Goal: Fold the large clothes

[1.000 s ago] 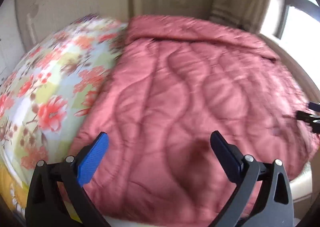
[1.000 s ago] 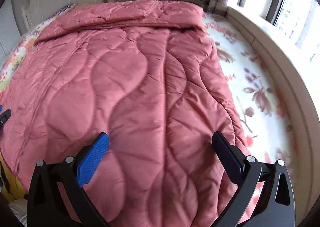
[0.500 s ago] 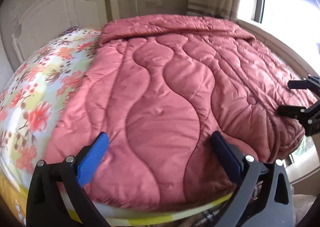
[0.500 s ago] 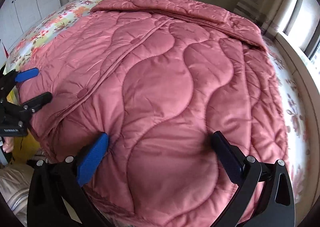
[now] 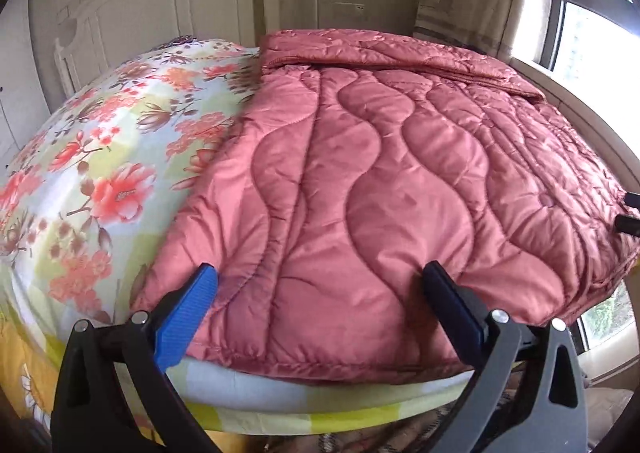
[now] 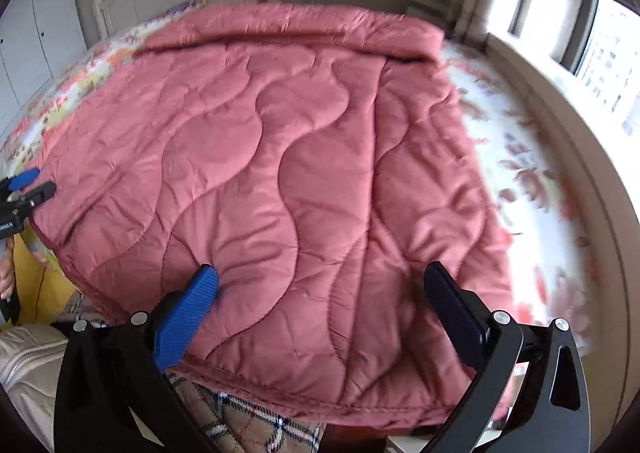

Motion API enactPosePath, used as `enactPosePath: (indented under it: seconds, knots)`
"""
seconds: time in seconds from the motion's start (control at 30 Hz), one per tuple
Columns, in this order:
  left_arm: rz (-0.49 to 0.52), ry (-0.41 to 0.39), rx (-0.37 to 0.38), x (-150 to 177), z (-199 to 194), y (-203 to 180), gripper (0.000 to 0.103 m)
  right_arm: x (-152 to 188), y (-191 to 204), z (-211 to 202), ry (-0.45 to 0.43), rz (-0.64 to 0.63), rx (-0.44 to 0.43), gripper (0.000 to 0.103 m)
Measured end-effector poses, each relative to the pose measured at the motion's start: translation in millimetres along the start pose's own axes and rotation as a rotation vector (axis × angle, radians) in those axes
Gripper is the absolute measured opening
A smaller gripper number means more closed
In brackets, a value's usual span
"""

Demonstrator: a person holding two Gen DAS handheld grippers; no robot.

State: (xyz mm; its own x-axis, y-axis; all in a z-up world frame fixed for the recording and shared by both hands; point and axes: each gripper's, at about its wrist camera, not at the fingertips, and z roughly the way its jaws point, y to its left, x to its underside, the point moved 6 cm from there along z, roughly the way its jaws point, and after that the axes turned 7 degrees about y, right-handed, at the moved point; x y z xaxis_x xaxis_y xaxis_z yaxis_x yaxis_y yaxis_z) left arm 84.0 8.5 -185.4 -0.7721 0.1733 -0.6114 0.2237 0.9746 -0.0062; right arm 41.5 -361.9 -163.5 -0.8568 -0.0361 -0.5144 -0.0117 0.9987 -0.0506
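Two grippers, left gripper [image 5: 320,305] and right gripper [image 6: 320,305], hover with fingers spread wide and empty over the pink quilted padded coat [image 5: 384,189], which lies flat on the floral bed [image 5: 104,157]. It looks soft, bulky and slippery; the near hem corners seem best to pinch.

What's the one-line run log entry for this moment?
left hand-held gripper: open | right hand-held gripper: open | quilted pink garment: flat on bed, ungrasped

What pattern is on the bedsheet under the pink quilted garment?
Floral: red-orange flowers on a pale blue and green ground, on the bedsheet. Clearest in the left wrist view.
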Motion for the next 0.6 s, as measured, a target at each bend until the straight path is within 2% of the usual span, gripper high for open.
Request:
enactPosePath:
  seconds: [0.1,0.17,0.27,0.33,0.47,0.53,0.6]
  knots:
    - [0.003,-0.005,0.011,2.1,0.5,4.6,0.101,12.5,-24.0,17.9,0.066,0.060,0.016,0.099]
    - [0.001,-0.006,0.009,1.3,-4.8,7.4,0.101,15.7,-31.0,12.2,0.046,0.084,-0.020,0.099]
    - [-0.052,-0.056,0.006,-6.2,-19.7,24.8,0.101,15.0,-41.4,0.2,0.029,0.081,0.024,0.098]
    - [-0.111,-0.076,0.010,-12.7,-23.6,43.1,0.101,15.3,-62.0,-9.0,0.001,0.147,0.035,0.098]
    - [-0.252,-0.026,0.069,-19.5,-8.1,81.1,0.101,25.7,-99.2,-3.8,0.016,0.291,-0.028,0.098]
    - [-0.263,-0.002,0.101,-20.4,0.6,83.6,0.100,31.2,-104.5,2.5,0.016,0.314,-0.064,0.099]
    - [-0.250,0.008,0.139,-19.6,6.1,76.0,0.100,33.5,-95.5,0.7,-0.009,0.279,-0.077,0.099]
